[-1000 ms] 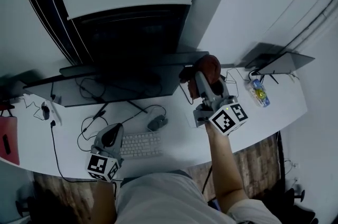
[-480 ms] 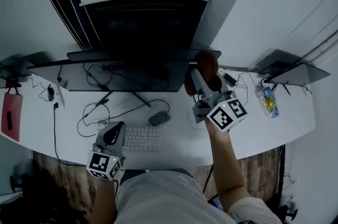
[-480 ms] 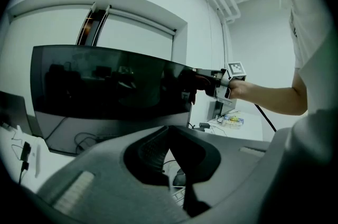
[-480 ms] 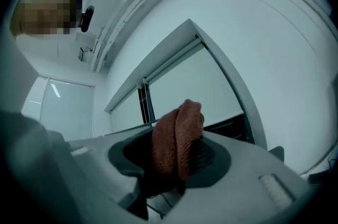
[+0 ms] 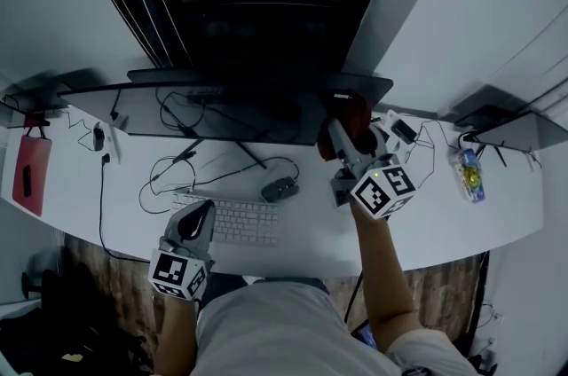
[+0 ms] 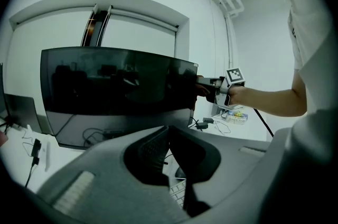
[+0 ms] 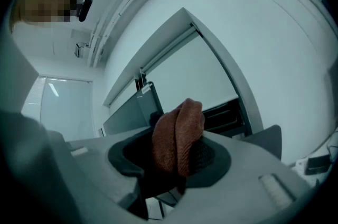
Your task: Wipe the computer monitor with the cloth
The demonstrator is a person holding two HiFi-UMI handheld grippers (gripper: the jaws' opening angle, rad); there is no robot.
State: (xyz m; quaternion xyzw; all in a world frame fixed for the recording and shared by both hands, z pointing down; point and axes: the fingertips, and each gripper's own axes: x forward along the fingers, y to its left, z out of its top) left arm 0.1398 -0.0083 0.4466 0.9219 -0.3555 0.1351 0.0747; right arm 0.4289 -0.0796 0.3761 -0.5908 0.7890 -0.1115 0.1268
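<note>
**A:** What was the left claw (image 5: 201, 210) doing?

**B:** It was clenched on nothing, low over the desk (image 5: 302, 237), much where it had been a second earlier. The keyboard (image 5: 235, 222) stretched away to its right from under its tip. The mouse (image 5: 280, 189) lay beyond that, and the monitor (image 6: 116, 80) stood ahead of it.

**A:** So what had changed?

**B:** Mostly the head view had swung, so the monitor's right end now reached further past the right claw (image 5: 339, 139). That claw was still grasping the rust-brown cloth (image 5: 355, 111), which was bunched between its jaws and held just ahead of it at the right part of the screen. A second earlier the cloth had sat at the very end of the monitor. Now it seemed a little further in, to the claw's left.

**A:** Meaning what for the task?

**B:** I judged that the wiping had started at the right edge and was creeping leftward. Nearly the whole screen to that claw's left was not yet covered. I couldn't tell whether the cloth truly pressed on the glass.
</note>
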